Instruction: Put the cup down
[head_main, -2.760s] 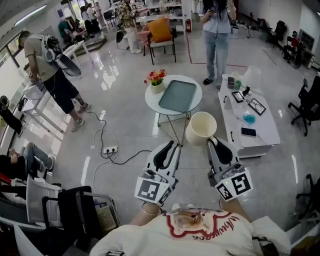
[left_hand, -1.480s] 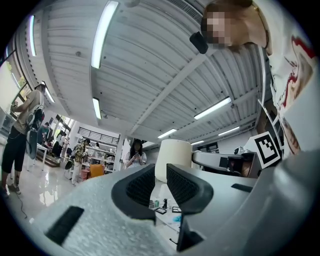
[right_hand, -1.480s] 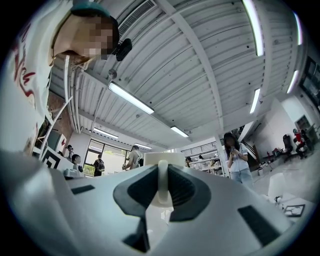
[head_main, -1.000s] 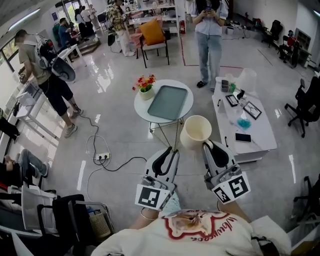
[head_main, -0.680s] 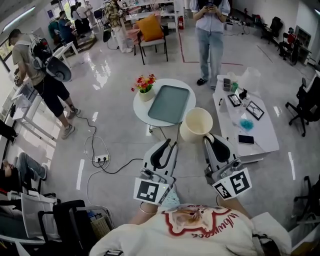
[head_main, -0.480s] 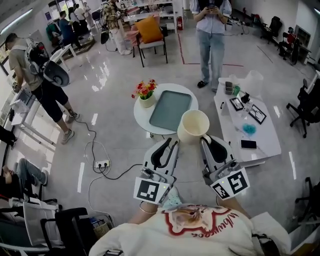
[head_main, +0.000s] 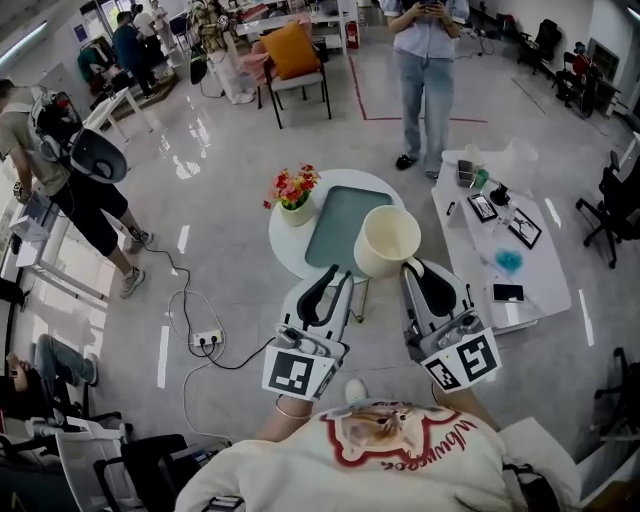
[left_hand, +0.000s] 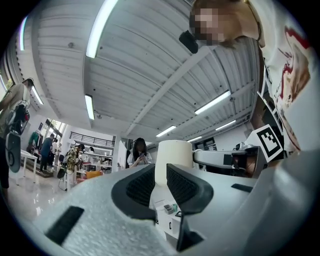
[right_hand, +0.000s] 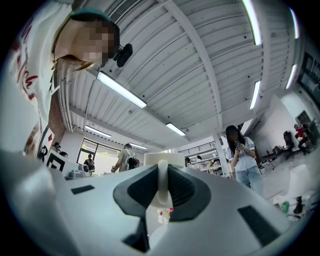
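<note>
Abreast, held forward, right tongs (head_main: 413, 266) pinch the cup (head_main: 388, 238) by its handle; left tongs (head_main: 340, 275) slightly parted.

Cup (head_main: 388, 240) cream; tray (head_main: 340, 222) grey-green; table (head_main: 288, 250) white; flowers (head_main: 292, 185) red-orange; left gripper (head_main: 340, 275), right gripper (head_main: 415, 268) white, black-white square markers.

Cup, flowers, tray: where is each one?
cup (head_main: 389, 238), head view, inside its open mouth.
flowers (head_main: 291, 186), head view, on the red blooms.
tray (head_main: 336, 222), head view, on its bare grey middle.
</note>
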